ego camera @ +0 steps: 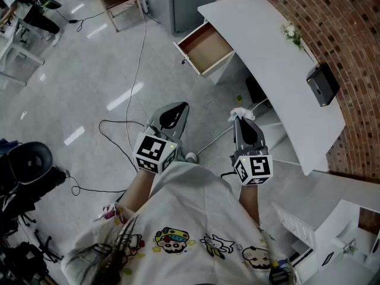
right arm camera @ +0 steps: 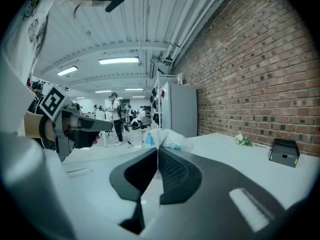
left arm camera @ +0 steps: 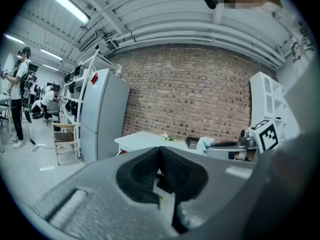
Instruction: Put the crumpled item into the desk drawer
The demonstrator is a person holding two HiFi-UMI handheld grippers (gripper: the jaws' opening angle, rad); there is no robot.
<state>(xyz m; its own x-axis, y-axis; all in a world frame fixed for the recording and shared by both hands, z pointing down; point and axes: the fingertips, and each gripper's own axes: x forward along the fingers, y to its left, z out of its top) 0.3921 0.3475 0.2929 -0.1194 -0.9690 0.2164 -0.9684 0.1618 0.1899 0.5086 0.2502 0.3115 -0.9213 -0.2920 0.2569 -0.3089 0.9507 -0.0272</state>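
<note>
A crumpled white tissue (ego camera: 241, 114) sticks out past the tips of my right gripper (ego camera: 240, 120), whose jaws are shut on it. In the right gripper view the tissue (right arm camera: 165, 139) bunches just beyond the closed tips of that gripper (right arm camera: 158, 149). My left gripper (ego camera: 176, 108) is held level beside it, jaws shut with nothing between them; its own view shows the closed tips of the left gripper (left arm camera: 160, 150). The desk drawer (ego camera: 205, 47) stands pulled open and empty, ahead of both grippers, under the left end of the white desk (ego camera: 267, 58).
A black box (ego camera: 322, 84) and a small flower sprig (ego camera: 291, 33) sit on the desk. Black cables (ego camera: 127, 123) trail over the floor. A fridge (left arm camera: 101, 115) and wooden chair (ego camera: 122, 0) stand beyond the drawer. A white shelf unit (ego camera: 323, 227) is at my right.
</note>
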